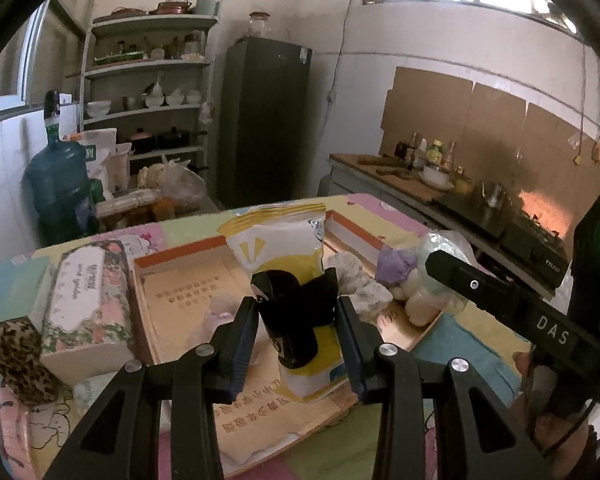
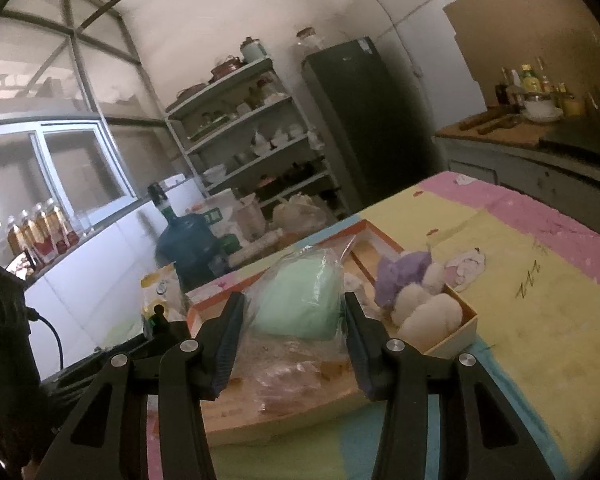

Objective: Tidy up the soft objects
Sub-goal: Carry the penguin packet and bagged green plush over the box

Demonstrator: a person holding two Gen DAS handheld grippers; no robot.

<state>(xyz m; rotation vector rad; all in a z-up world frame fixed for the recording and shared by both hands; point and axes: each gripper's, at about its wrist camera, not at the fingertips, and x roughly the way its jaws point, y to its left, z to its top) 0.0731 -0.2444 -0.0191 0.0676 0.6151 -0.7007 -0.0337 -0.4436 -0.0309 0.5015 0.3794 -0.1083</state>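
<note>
My left gripper (image 1: 296, 312) is shut on an upright yellow-and-white soft packet (image 1: 280, 248), with a black cloth piece (image 1: 296, 300) pressed against its front between the pads. It hangs over a shallow orange-rimmed cardboard box (image 1: 172, 280) on the table. My right gripper (image 2: 294, 308) is shut on a clear plastic bag holding a pale green soft bundle (image 2: 300, 300), above the same box (image 2: 464, 320). A white plush toy with purple parts (image 2: 416, 296) lies in the box's right end. The toy (image 1: 396, 272) sits beside a crumpled white soft lump (image 1: 360, 284).
A floral tissue box (image 1: 88, 304) and a leopard-print cloth (image 1: 16, 352) lie left of the cardboard box on the patterned tablecloth (image 2: 540, 280). Behind the table stand a blue water jug (image 1: 60, 184), shelves (image 1: 148, 92), a dark fridge (image 1: 268, 120) and a counter with stove (image 1: 500, 216).
</note>
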